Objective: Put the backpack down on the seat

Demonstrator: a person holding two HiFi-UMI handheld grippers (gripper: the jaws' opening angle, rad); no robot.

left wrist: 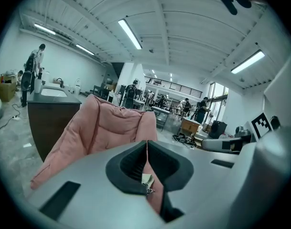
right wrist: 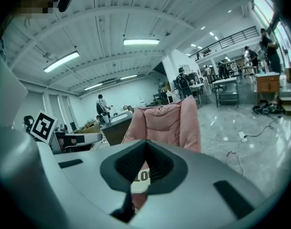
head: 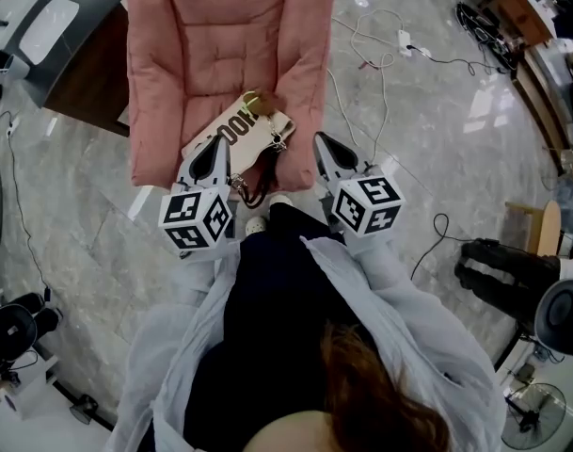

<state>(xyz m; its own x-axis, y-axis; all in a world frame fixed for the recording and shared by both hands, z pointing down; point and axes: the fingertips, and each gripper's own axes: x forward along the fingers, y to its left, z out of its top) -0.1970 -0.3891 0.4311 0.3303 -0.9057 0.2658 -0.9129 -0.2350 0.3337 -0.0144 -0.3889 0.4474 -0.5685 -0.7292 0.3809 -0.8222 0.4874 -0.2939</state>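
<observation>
A cream backpack (head: pixel 244 130) with dark lettering lies on the front edge of the pink padded chair seat (head: pixel 220 36), its dark strap (head: pixel 258 194) hanging over the edge. My left gripper (head: pixel 216 149) is shut at the bag's left corner, and my right gripper (head: pixel 318 139) is shut just right of the bag. In the left gripper view the jaws (left wrist: pixel 146 144) meet with nothing between them; a bit of bag with a zip pull (left wrist: pixel 147 180) shows below. The right gripper view shows closed jaws (right wrist: pixel 145 144) with the bag's lettering (right wrist: pixel 142 176) behind them.
A dark wooden cabinet (head: pixel 84 69) stands left of the chair. White cables (head: pixel 380 45) trail over the marble floor on the right. A wooden stool (head: pixel 540 224), a black bag (head: pixel 502 271) and a fan (head: pixel 535 412) are at the right. People stand far back (left wrist: pixel 33 73).
</observation>
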